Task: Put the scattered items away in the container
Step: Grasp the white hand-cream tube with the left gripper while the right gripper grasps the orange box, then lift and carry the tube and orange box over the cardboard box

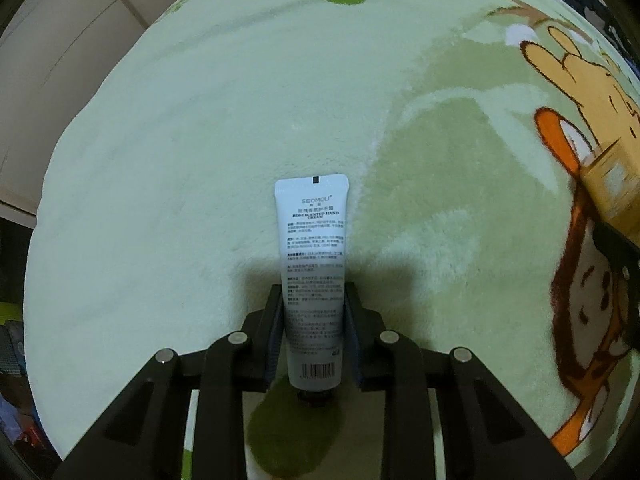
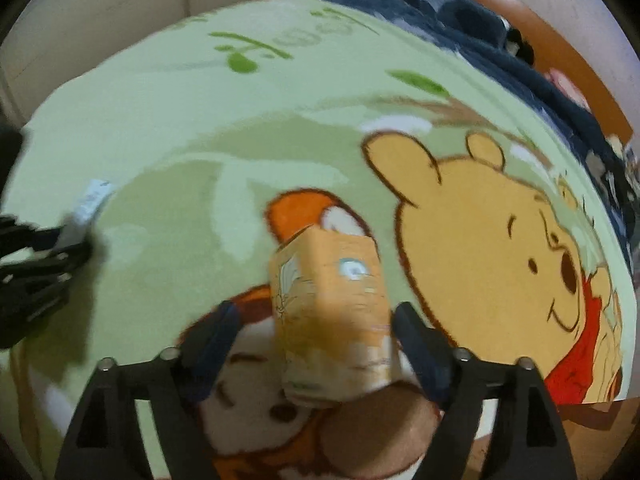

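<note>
Left wrist view: left gripper (image 1: 313, 312) is sitting lowest in frame, jaws pinching a white hand cream tube (image 1: 313, 264) on both sides. Tube is pointing away from the camera, dark cap toward the lens, crimped end out over the green blanket (image 1: 208, 152). At the right edge, part of an orange box (image 1: 610, 188) is showing in the other tool's black finger.

Right wrist view: right gripper (image 2: 320, 336) is filling the bottom, jaws spread around the orange box (image 2: 332, 320). Frame is blurred, so can't tell if the pads are touching its sides. Box is lying over the blanket's tiger print (image 2: 256, 396). Left gripper (image 2: 48, 256) with tube (image 2: 90, 204) is showing at far left.
</note>
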The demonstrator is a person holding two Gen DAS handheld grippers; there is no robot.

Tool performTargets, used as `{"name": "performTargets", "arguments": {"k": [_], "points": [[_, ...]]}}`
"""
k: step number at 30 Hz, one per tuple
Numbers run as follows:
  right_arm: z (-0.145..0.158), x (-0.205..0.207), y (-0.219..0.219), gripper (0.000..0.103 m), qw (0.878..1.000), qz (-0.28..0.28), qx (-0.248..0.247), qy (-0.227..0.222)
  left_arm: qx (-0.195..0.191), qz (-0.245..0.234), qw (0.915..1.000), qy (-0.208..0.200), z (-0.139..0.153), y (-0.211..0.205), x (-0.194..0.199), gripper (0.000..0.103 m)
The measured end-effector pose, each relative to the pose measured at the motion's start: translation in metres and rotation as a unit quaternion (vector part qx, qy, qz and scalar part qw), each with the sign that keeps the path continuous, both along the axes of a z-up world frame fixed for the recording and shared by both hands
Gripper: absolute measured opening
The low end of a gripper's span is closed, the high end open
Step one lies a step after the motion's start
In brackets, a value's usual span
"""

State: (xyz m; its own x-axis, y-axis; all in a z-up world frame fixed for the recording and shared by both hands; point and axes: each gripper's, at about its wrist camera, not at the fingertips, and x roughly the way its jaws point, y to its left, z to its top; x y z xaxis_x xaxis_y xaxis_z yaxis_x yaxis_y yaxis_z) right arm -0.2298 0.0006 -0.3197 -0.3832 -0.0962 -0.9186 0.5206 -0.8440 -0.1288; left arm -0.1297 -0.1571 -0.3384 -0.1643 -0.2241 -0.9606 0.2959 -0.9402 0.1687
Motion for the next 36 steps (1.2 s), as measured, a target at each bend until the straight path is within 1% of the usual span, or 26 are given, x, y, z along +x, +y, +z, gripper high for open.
{"name": "performTargets", "arguments": {"k": [2, 4, 6, 8, 13, 15, 16, 17, 18, 20, 21, 24, 28, 30, 32, 34, 36], "points": [[-0.005, -0.012, 0.008, 0.086, 0.999, -0.027, -0.006, -0.029, 0.003, 0.000, 1.0000, 0.000, 0.000, 0.001, 0.000, 0.028], [-0.003, -0.019, 0.019, 0.086, 0.997, -0.057, -0.028, -0.037, 0.005, -0.001, 1.0000, 0.000, 0.000, 0.002, 0.001, 0.028], [-0.008, -0.027, 0.023, 0.086, 0.996, -0.070, -0.021, -0.050, 0.005, -0.001, 1.0000, 0.000, 0.000, 0.003, 0.001, 0.029], [-0.015, -0.031, 0.019, 0.086, 0.997, -0.058, 0.004, -0.057, 0.005, -0.001, 1.0000, -0.001, 0.000, 0.006, 0.001, 0.029], [-0.025, -0.029, 0.002, 0.086, 0.998, 0.002, 0.065, -0.027, 0.007, 0.001, 1.0000, -0.004, 0.000, 0.010, 0.001, 0.029], [-0.028, -0.027, 0.001, 0.086, 0.997, 0.012, 0.071, -0.029, 0.006, 0.000, 1.0000, -0.004, 0.000, 0.012, 0.001, 0.029], [-0.027, -0.026, 0.003, 0.084, 0.998, 0.011, 0.060, -0.036, 0.007, 0.000, 1.0000, -0.005, 0.000, 0.013, 0.001, 0.029], [-0.026, -0.026, 0.005, 0.074, 0.998, 0.007, 0.034, -0.052, 0.007, 0.000, 1.0000, -0.005, 0.000, 0.014, 0.001, 0.029], [-0.025, -0.025, 0.008, 0.060, 0.998, 0.002, 0.013, -0.064, 0.008, 0.000, 1.0000, -0.005, 0.001, 0.014, 0.001, 0.029], [-0.021, -0.019, 0.017, 0.045, 0.996, -0.010, -0.021, -0.083, 0.008, 0.001, 1.0000, -0.005, 0.002, 0.016, 0.002, 0.029], [-0.019, -0.015, 0.021, 0.045, 0.995, -0.017, -0.031, -0.091, 0.008, 0.001, 1.0000, -0.004, 0.003, 0.017, 0.002, 0.028], [-0.013, 0.015, 0.029, 0.045, 0.993, -0.030, -0.046, -0.104, 0.012, 0.004, 0.9999, -0.001, 0.008, 0.022, 0.006, 0.028], [-0.010, 0.079, 0.045, 0.045, 0.987, -0.059, -0.064, -0.133, 0.017, -0.006, 0.9998, -0.011, 0.016, 0.037, 0.025, 0.028], [-0.013, 0.115, 0.055, 0.045, 0.980, -0.088, -0.073, -0.161, 0.025, -0.019, 0.9992, -0.025, 0.018, 0.049, 0.041, 0.028], [-0.012, 0.151, 0.067, 0.045, 0.971, -0.119, -0.088, -0.189, 0.036, -0.041, 0.9973, -0.050, 0.018, 0.068, 0.064, 0.028], [-0.006, 0.182, 0.078, 0.045, 0.960, -0.152, -0.103, -0.213, 0.045, -0.066, 0.9940, -0.074, 0.019, 0.088, 0.087, 0.028], [0.005, 0.203, 0.089, 0.045, 0.949, -0.180, -0.129, -0.226, 0.050, -0.093, 0.9899, -0.096, 0.025, 0.110, 0.110, 0.028]]}}
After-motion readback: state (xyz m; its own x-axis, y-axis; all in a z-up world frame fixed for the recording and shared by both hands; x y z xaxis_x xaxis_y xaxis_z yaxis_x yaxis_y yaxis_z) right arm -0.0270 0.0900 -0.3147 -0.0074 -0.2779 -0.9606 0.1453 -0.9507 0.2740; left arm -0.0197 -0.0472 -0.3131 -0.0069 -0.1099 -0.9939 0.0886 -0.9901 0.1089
